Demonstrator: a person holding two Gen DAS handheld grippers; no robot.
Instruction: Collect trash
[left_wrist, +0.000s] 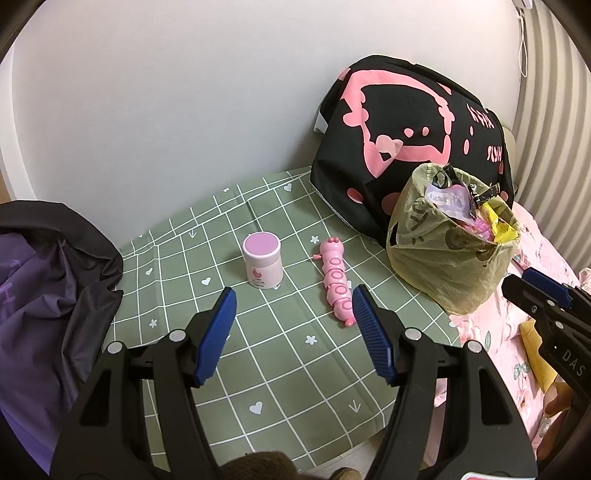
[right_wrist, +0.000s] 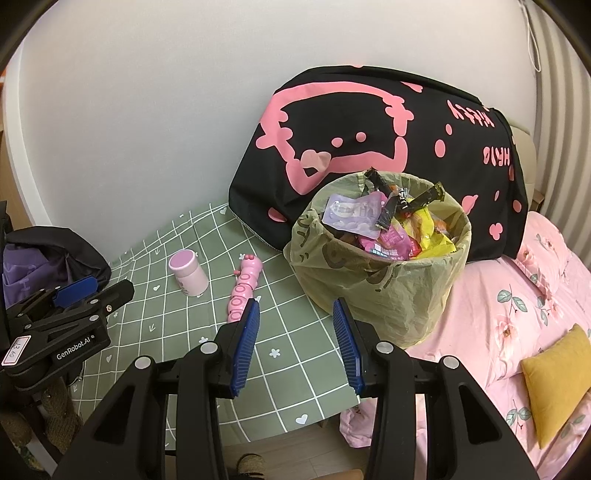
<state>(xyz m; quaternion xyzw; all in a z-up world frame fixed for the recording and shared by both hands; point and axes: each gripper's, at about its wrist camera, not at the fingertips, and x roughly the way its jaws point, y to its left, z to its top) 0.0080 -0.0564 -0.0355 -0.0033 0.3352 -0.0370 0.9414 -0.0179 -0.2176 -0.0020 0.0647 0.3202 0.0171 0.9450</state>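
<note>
Both jaws stand wide and empty. Ahead of our left gripper (left_wrist: 293, 334) sit the pink jar (left_wrist: 261, 264) and toy caterpillar (left_wrist: 337, 282); beyond our right gripper (right_wrist: 295, 341) the wrapper-filled trash bag (right_wrist: 380, 266) looks light, soft and crinkly, so we'd pinch its rim.

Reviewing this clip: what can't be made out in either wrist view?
- Trash bin: its lower contents, both views, buried under the top wrappers.
- Pink bottle: label print too small, both views.
- Yellow cushion: left wrist view, partly behind the right hand-held gripper.
</note>
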